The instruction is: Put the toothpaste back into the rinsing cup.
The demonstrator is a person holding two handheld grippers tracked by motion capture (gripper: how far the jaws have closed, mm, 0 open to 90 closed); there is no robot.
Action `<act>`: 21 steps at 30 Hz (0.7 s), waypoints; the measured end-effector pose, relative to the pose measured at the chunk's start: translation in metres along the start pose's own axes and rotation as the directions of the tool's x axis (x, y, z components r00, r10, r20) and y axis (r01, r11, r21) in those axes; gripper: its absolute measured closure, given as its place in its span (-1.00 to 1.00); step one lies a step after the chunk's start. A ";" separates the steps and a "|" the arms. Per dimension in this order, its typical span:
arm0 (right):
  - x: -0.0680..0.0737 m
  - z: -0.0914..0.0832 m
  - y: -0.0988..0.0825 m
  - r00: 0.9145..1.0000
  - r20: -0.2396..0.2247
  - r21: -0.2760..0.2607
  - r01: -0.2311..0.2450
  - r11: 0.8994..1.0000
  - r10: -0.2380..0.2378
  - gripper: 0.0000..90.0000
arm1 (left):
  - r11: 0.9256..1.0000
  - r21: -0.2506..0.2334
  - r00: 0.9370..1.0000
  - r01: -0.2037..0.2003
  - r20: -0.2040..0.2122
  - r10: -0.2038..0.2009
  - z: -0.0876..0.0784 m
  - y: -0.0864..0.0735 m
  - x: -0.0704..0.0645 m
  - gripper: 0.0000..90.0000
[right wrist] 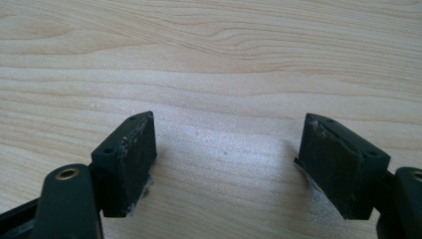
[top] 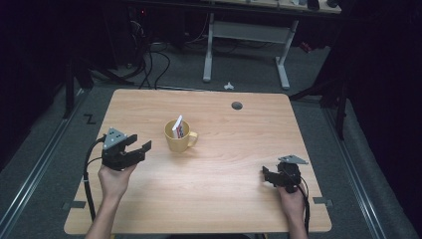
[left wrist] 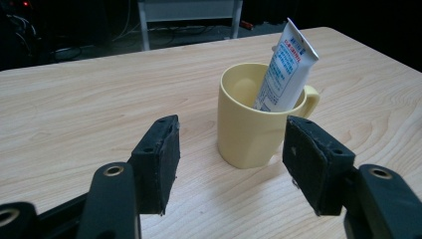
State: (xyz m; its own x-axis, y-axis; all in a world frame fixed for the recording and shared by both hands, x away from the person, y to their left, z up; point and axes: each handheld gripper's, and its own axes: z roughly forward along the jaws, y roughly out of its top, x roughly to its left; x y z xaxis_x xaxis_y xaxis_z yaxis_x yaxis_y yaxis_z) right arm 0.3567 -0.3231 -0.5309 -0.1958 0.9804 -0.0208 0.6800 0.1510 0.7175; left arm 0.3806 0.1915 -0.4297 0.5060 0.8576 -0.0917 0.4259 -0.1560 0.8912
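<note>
Left of the table's (top: 239,149) middle stands a yellow mug (top: 178,138), upright, its handle turned toward the right side in the high view. A white tube (left wrist: 285,67) rests inside it, lower end down in the cup, flat crimped end up. The tube's long axis runs nearly vertical, tilted a little so that the upper end leans over the rim on the handle side, as my left gripper view has it.

I hold the left tongs (top: 139,148) just beside the mug, on its left in the high view, aimed at it and a little above the table. Their jaws stand apart with nothing between the pads (left wrist: 161,159); the mug sits ahead of them, not touched. The right tongs (top: 268,175) lie well apart from the mug, near the table's right edge, jaws likewise apart over bare wood, as the right gripper view shows.

Judged from this layout, the work with mug and tube is at an approach stage: the tube already sits in the mug, and no grip is made. What remains, I reckon, is to bring the left tongs onto the mug or tube and close.
</note>
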 end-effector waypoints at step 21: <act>0.000 0.000 0.000 1.000 0.000 0.000 -0.001 1.000 0.001 -0.49 | 0.999 0.011 0.999 0.036 -0.022 -0.036 -0.006 -0.015 0.011 -0.11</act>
State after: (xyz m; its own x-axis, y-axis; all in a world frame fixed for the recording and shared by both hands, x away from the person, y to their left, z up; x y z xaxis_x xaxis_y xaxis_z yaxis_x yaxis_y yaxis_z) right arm 0.3567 -0.3230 -0.5309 -0.1951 0.9806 -0.0207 0.6802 0.1505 0.7174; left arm 0.3755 0.2058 -0.4413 0.4740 0.8731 -0.1137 0.4521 -0.1305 0.8823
